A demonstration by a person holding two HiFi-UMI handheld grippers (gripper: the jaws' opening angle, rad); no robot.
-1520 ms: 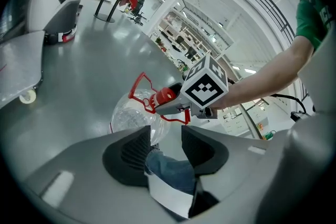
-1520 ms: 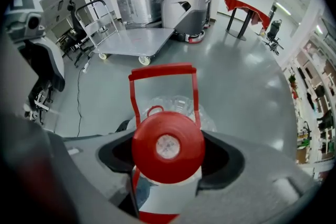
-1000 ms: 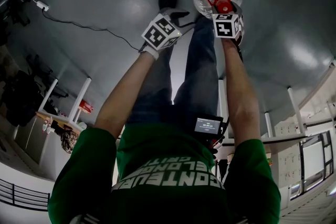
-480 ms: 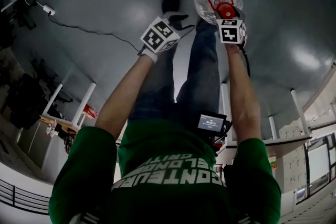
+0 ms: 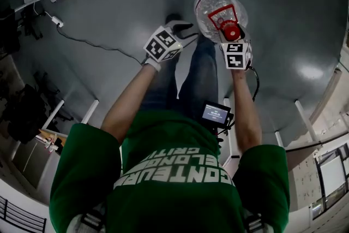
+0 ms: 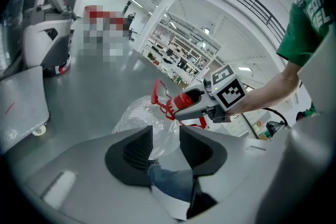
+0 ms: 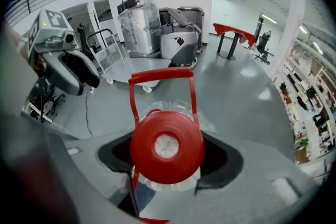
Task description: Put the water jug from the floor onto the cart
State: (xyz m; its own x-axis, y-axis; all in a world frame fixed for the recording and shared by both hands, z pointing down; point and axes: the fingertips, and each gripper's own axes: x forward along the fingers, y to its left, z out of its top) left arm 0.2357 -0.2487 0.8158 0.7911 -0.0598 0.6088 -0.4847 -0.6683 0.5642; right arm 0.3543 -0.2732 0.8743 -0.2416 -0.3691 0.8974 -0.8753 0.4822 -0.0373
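Observation:
The water jug [image 5: 218, 8] is clear plastic with a red cap [image 7: 167, 145] and a red carry handle [image 7: 160, 77]. It hangs above the grey floor. My right gripper [image 5: 232, 36] is shut on the jug's neck just under the cap [image 5: 231, 31], pointing steeply down. My left gripper [image 5: 188, 27] hovers to the jug's left, apart from it. Its jaws are closing, and its pads [image 6: 140, 148] touch nothing. Through the gap I see the jug's body [image 6: 137, 113] and the person's jeans. The flat grey cart [image 7: 137, 72] stands beyond the jug, its deck edge [image 6: 23, 97] at left.
A black cable [image 5: 92, 43] and a power strip [image 5: 55, 21] lie on the floor at left. Beyond the cart stand a plastic-wrapped machine [image 7: 139, 26] and a floor scrubber [image 7: 178, 42]. A red table [image 7: 233, 31] stands farther back. The person's legs are directly under the grippers.
Both grippers have risen, and the jug has come up off the floor with the right one. The left gripper has stayed beside it. The cart's deck has come into the head view at top left.

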